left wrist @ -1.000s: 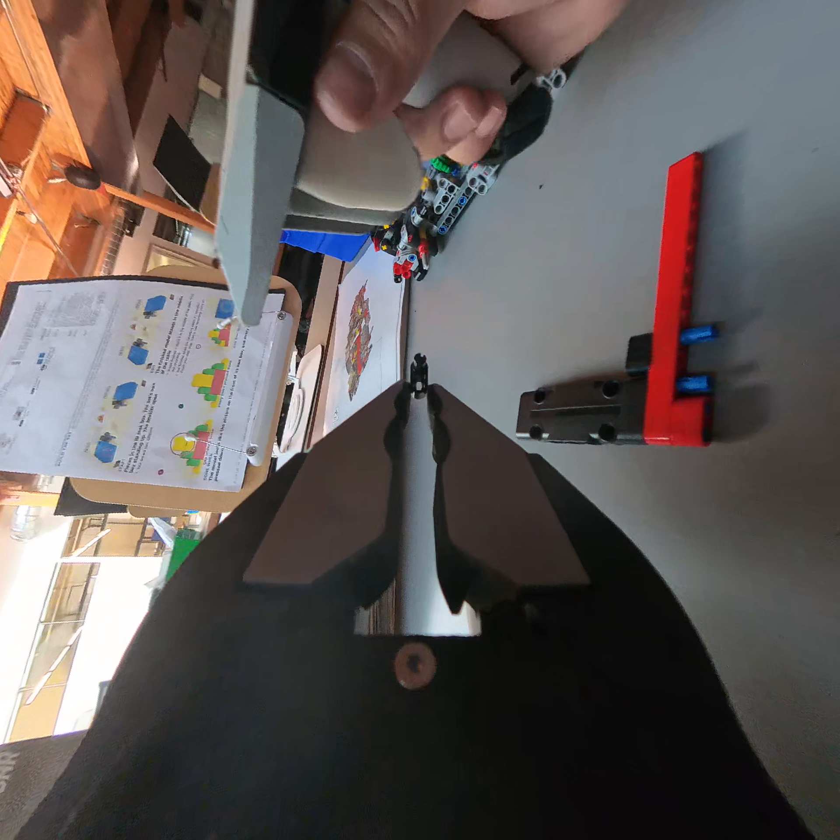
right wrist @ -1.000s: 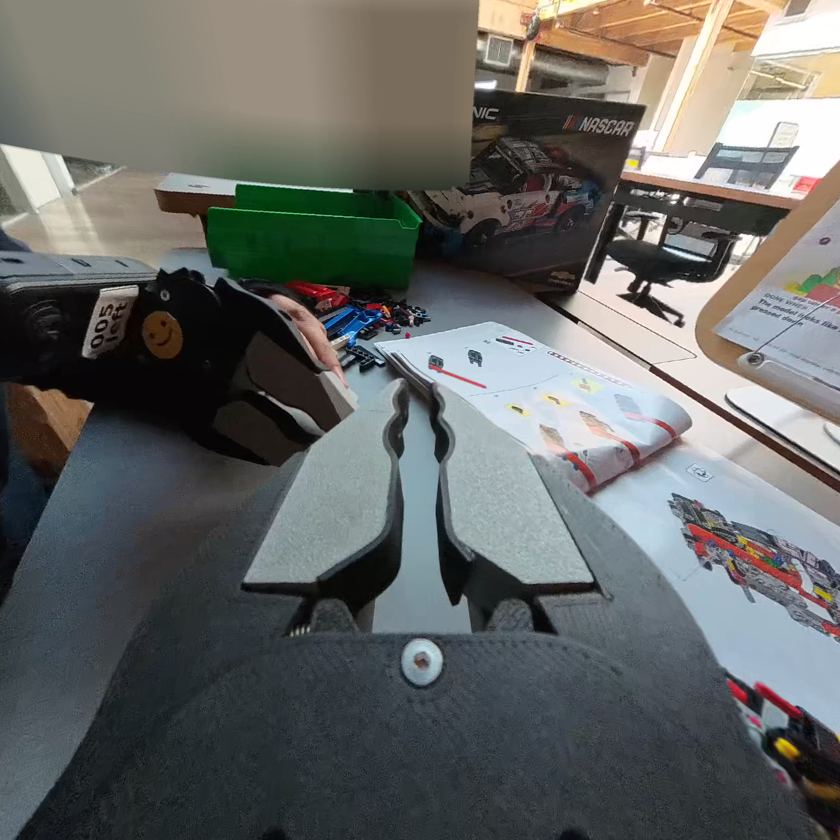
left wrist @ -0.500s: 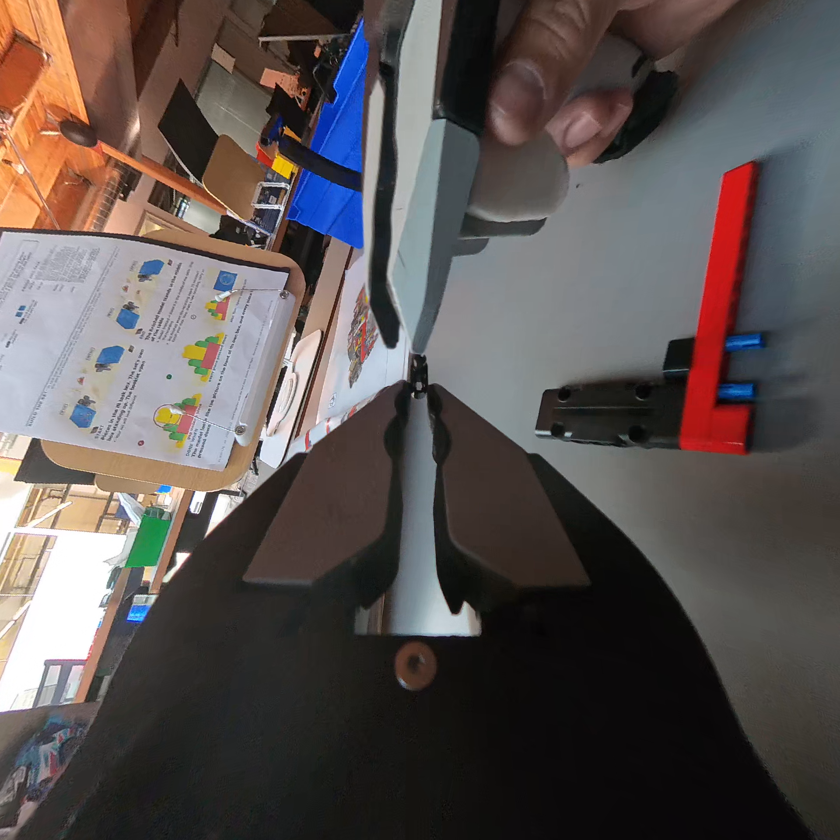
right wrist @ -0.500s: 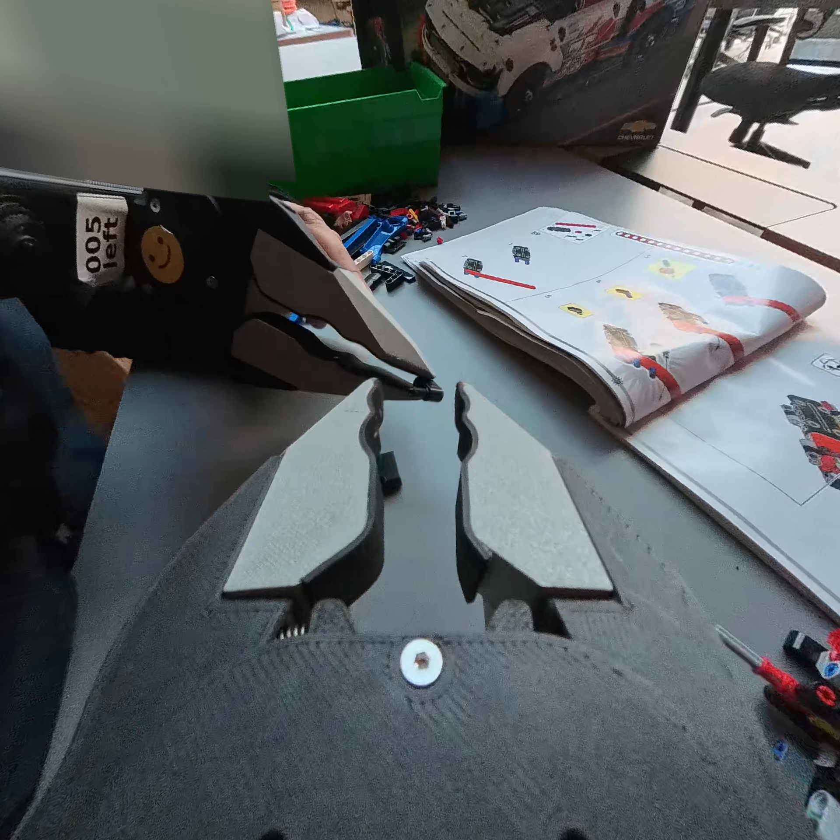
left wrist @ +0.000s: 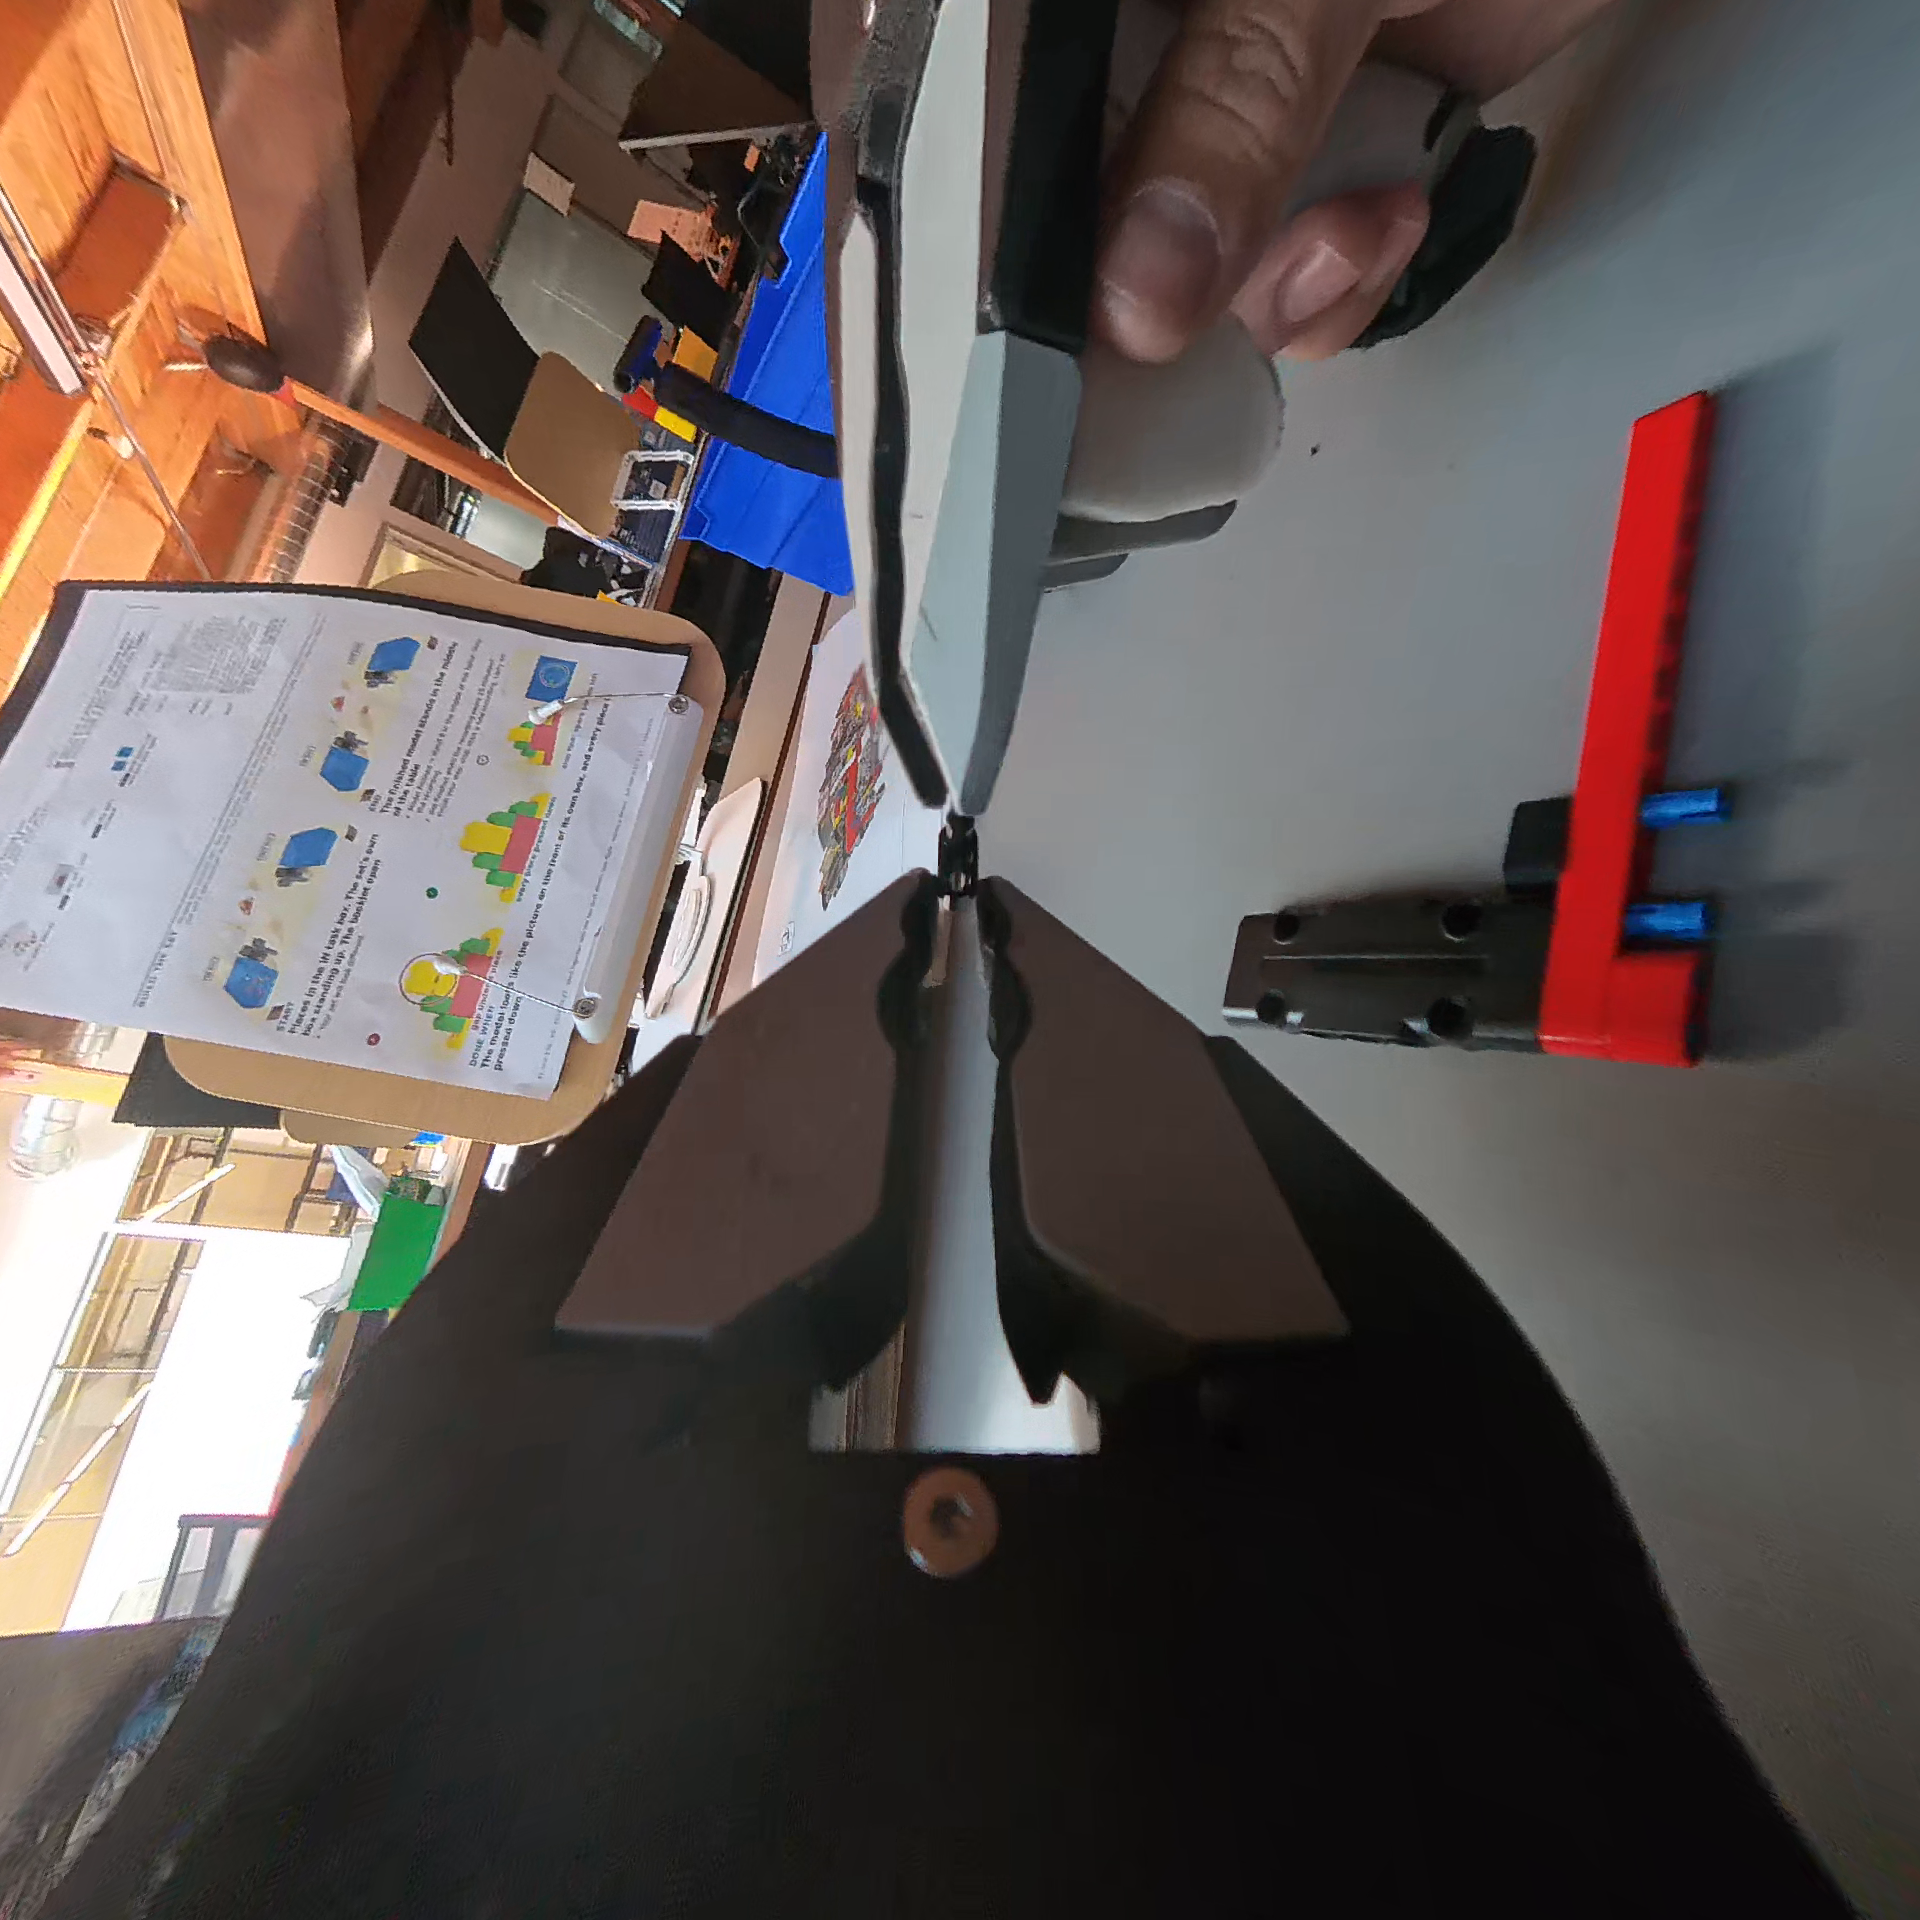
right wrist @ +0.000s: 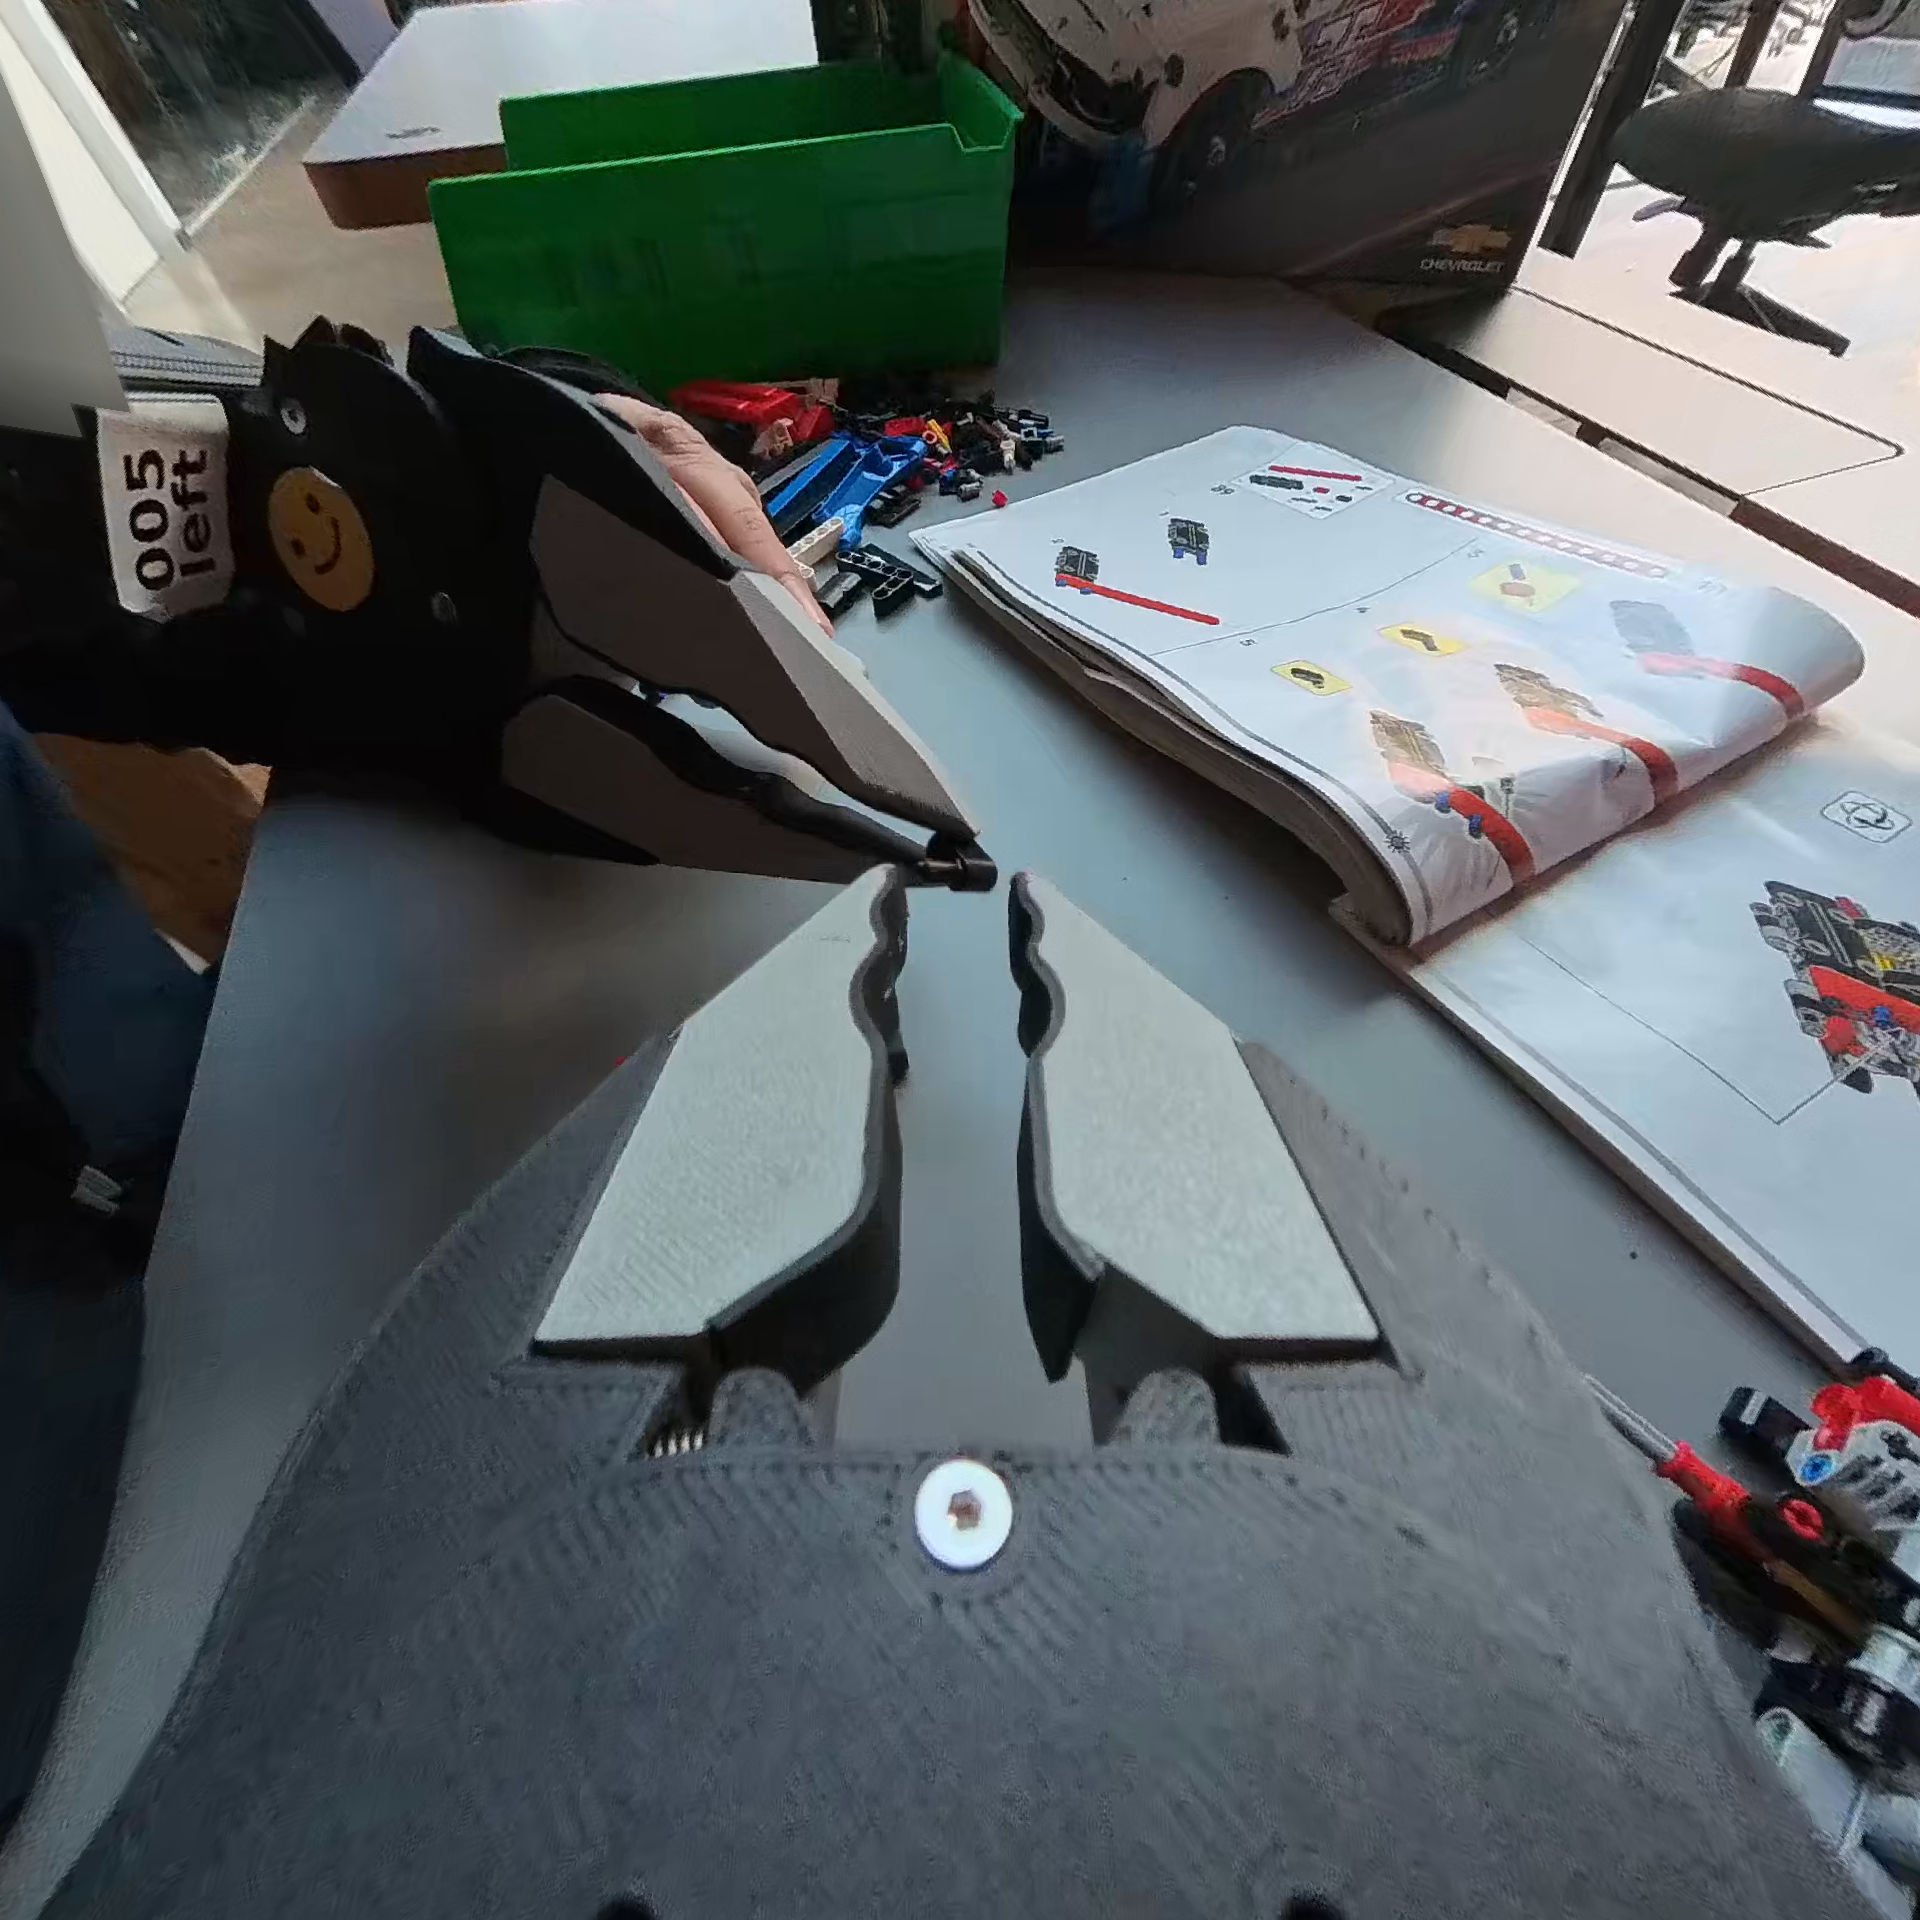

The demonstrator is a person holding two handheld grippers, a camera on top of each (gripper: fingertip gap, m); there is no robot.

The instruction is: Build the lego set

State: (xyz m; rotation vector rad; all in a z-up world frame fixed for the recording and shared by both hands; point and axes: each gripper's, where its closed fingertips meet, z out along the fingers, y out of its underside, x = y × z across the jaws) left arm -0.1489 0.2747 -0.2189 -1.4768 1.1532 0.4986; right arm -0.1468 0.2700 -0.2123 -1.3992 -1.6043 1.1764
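My left gripper is shut on a small black pin that sticks out past its fingertips. In the right wrist view the same gripper comes in from the left, held above the grey table with the pin at its tip. My right gripper is open. Its fingertips stand on either side of the pin's free end, and a gap shows at the right pad. In the left wrist view it points down at the pin. A red beam joined to a black block with blue pins lies on the table.
An open instruction booklet lies to the right, with a green bin, a pile of loose parts and a car-model box behind it. A part-built model sits at the lower right. A clipboard with a sheet stands nearby.
My right gripper opened wide, then narrowed, and moved down until its fingertips flank the pin in my left gripper. My left gripper stayed shut on the pin.
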